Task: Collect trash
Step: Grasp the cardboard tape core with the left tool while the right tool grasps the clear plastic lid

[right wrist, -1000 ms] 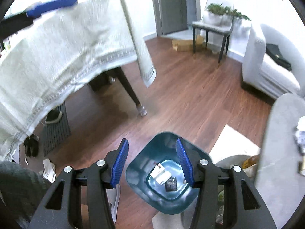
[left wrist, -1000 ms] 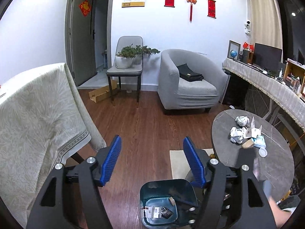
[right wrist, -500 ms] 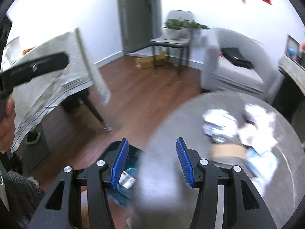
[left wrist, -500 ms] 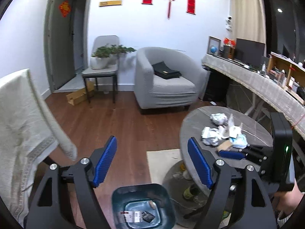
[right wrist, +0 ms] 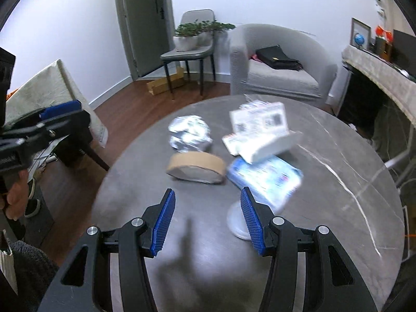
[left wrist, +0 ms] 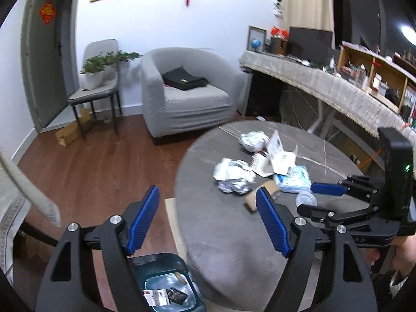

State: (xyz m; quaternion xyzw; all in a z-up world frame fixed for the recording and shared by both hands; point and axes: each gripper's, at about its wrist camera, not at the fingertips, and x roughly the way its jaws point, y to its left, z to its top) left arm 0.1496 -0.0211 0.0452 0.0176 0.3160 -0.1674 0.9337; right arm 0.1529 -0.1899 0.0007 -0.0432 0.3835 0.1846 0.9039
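Note:
Trash lies in a cluster on the round grey table (right wrist: 338, 182): a brown tape roll (right wrist: 196, 166), a crumpled foil ball (right wrist: 189, 134), a white carton (right wrist: 260, 135), a blue packet (right wrist: 265, 179) and a small white lid (right wrist: 236, 221). My right gripper (right wrist: 208, 221) hovers open over the table just short of the tape roll, with nothing between its fingers. My left gripper (left wrist: 208, 221) is open and empty above the table's left edge. Below it stands the teal bin (left wrist: 156, 260) with a few scraps inside. A second foil ball (left wrist: 253, 140) lies further back.
A grey armchair (left wrist: 187, 98) and a chair with potted plants (left wrist: 96, 88) stand at the far wall. A cloth-covered table (right wrist: 46, 91) is on the left, a long cluttered counter (left wrist: 338, 91) on the right. A cream rug (left wrist: 174, 221) lies under the round table.
Both grippers swung from above the bin over to the round table. The left jaws widened a little. The trash cluster now fills the right wrist view.

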